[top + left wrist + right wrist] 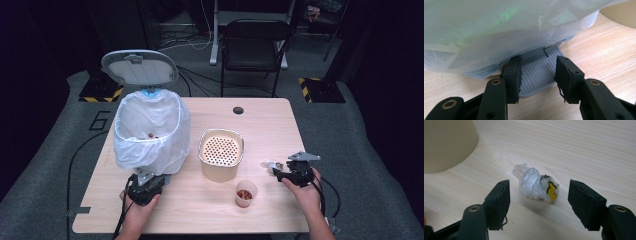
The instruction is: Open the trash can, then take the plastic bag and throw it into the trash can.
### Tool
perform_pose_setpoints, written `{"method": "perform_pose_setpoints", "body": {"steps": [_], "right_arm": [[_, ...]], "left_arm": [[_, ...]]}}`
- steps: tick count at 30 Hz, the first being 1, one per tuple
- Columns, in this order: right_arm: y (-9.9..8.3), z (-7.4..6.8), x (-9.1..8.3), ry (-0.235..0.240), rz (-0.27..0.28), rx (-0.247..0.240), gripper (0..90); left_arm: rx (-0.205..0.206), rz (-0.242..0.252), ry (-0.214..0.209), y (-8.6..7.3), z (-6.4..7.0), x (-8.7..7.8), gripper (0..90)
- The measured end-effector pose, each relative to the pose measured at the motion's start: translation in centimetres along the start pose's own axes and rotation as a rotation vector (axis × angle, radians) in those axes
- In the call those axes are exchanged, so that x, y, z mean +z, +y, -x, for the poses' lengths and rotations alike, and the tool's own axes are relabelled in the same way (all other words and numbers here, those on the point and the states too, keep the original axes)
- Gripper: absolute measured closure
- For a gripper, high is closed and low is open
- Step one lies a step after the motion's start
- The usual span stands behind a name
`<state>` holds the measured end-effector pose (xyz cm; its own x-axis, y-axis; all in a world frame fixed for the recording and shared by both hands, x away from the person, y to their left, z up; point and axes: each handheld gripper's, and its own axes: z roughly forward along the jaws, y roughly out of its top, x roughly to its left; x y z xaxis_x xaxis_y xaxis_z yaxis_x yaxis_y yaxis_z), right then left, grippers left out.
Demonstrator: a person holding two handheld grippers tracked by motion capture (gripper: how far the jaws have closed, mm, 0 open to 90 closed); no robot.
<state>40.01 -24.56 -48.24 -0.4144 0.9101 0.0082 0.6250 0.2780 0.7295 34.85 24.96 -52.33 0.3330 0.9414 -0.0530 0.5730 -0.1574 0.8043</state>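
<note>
High view: left hand-held gripper [145, 184] at pedal bin [150, 131] base, pedal hidden beneath; crumpled wrapper [270, 165] small, blurry on bench [270, 120].
Left gripper view: jaws apart astride grey pedal [537, 75]; bin cut off.
Right gripper view: right hand-held gripper [539, 198] jaws apart around wrapper, untouched.

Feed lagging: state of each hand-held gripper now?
Left hand-held gripper: open, jaws astride bin pedal.
Right hand-held gripper: open, holding nothing, wrapper between jaws.

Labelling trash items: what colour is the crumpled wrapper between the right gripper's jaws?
Clear plastic wrapper with a yellow, black-edged patch; best in the right gripper view.
</note>
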Motion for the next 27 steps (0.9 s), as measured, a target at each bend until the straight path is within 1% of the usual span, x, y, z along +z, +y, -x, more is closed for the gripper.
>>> {"method": "perform_pose_setpoints", "body": {"steps": [2, 3, 4, 5, 6, 7, 8, 10, 11, 12, 14, 15, 16, 17, 18, 19, 20, 22, 23, 24, 25, 27], "right_arm": [[0.1, 0.2, 0.1, 0.008, 0.004, 0.000, 33.8], [0.3, 0.2, 0.3, 0.012, 0.006, 0.010, 33.7], [0.4, 0.4, 0.3, 0.008, 0.005, -0.001, 33.5], [0.6, 0.4, 0.5, 0.006, 0.005, -0.001, 33.4], [0.8, 0.5, 0.6, 0.007, 0.001, -0.011, 33.4], [0.9, 0.5, 0.8, 0.015, 0.008, -0.007, 33.4], [1.1, 0.6, 1.2, 0.025, 0.001, -0.013, 33.4], [1.3, 0.6, 1.7, 0.039, -0.017, -0.019, 33.4], [1.3, 0.7, 2.0, 0.039, -0.027, -0.035, 33.4], [1.3, 0.6, 2.3, 0.041, -0.044, -0.028, 33.5], [1.3, 0.6, 2.5, 0.046, -0.051, -0.036, 33.9], [1.3, 0.4, 3.0, 0.036, -0.065, -0.018, 37.5], [1.3, 0.4, 3.0, 0.036, -0.065, -0.018, 37.5], [1.2, 0.4, 3.3, 0.040, -0.085, -0.034, 40.8], [1.2, 0.4, 3.3, 0.040, -0.085, -0.034, 40.8], [1.1, 0.4, 3.6, 0.046, -0.100, -0.038, 43.0], [1.1, 0.4, 3.6, 0.046, -0.100, -0.038, 43.0], [1.0, 0.4, 3.8, 0.052, -0.102, -0.046, 47.2], [0.9, 0.4, 3.9, 0.055, -0.097, -0.041, 50.8], [0.9, 0.4, 3.9, 0.055, -0.097, -0.041, 50.8], [0.9, 0.3, 3.9, 0.062, -0.098, -0.033, 53.3], [0.8, 0.4, 3.9, 0.063, -0.097, -0.037, 54.5]], "left_arm": [[-0.005, 0.001, 0.001, 0.0, 0.0, 0.0, 56.3], [0.000, 0.000, 0.000, 0.0, 0.0, 0.0, 56.3], [-0.013, 0.005, 0.010, 0.0, 0.1, 0.0, 56.3], [-0.014, 0.004, 0.012, 0.0, 0.1, 0.0, 56.3], [-0.012, 0.004, 0.009, 0.0, 0.1, 0.0, 56.3], [-0.011, 0.005, 0.007, 0.0, 0.1, 0.0, 56.3], [0.001, 0.000, -0.006, 0.0, 0.0, 0.0, 56.3], [-0.006, 0.004, 0.002, 0.0, 0.0, 0.0, 56.3], [-0.014, 0.008, 0.012, -0.1, 0.1, 0.0, 56.2], [-0.014, 0.008, 0.012, -0.1, 0.1, 0.0, 56.3], [-0.011, 0.005, 0.008, 0.0, 0.1, 0.0, 56.3], [0.000, 0.001, -0.001, 0.0, 0.0, 0.0, 56.3], [0.004, 0.002, -0.003, 0.0, 0.0, 0.0, 56.3], [0.003, 0.002, -0.003, 0.0, 0.0, 0.0, 56.3], [0.003, 0.002, -0.003, 0.0, 0.0, 0.0, 56.3], [0.002, 0.002, -0.002, 0.0, 0.0, 0.0, 56.3], [0.002, 0.002, -0.002, 0.0, 0.0, 0.0, 56.2], [0.000, 0.003, -0.002, 0.0, 0.0, 0.0, 56.3], [0.000, 0.003, -0.002, 0.0, 0.0, 0.0, 56.2], [0.000, 0.003, -0.002, 0.0, 0.0, 0.0, 56.3], [-0.001, 0.004, 0.000, 0.0, 0.0, 0.0, 56.2], [0.000, 0.004, -0.001, -0.1, 0.0, 0.0, 56.3]]}}
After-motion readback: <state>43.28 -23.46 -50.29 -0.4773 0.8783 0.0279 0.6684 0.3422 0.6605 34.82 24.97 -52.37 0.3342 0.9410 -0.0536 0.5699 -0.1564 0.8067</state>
